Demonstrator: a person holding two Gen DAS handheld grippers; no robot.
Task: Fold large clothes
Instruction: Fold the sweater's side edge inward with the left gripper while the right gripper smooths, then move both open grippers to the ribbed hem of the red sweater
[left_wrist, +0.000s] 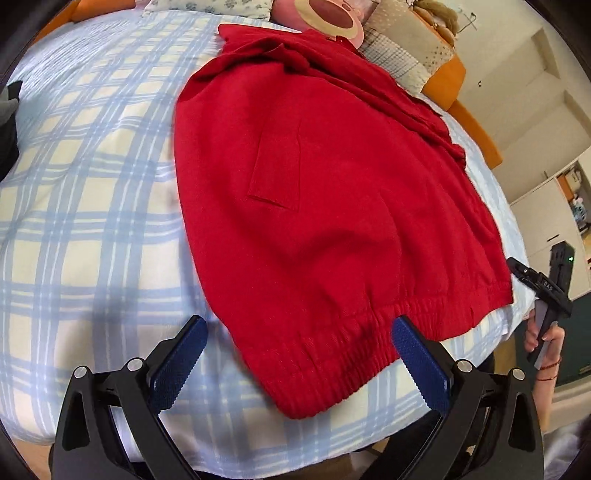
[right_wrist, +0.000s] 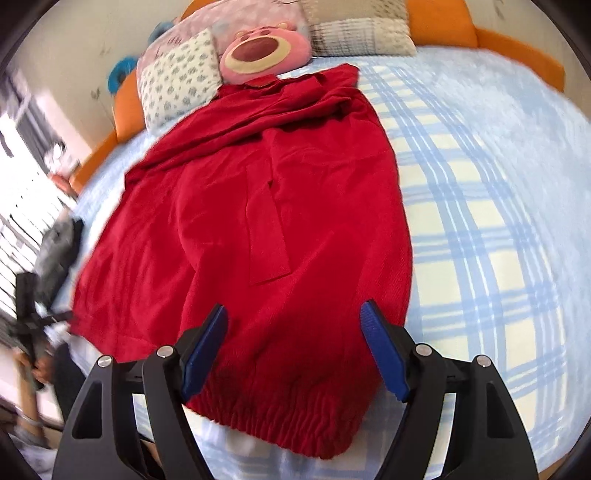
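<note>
A large red knit garment lies spread on the bed, its elastic hem toward me and its collar toward the pillows. It also shows in the right wrist view, with a sleeve folded across its middle. My left gripper is open and empty, hovering over the hem's near corner. My right gripper is open and empty, just above the garment near the hem. The right gripper also shows in the left wrist view at the bed's right edge, held by a hand.
The bed has a blue and cream plaid blanket and an orange frame. Pillows and a pink bear cushion lie at the head. A dark item lies at the bed's left edge. White cupboards stand to the right.
</note>
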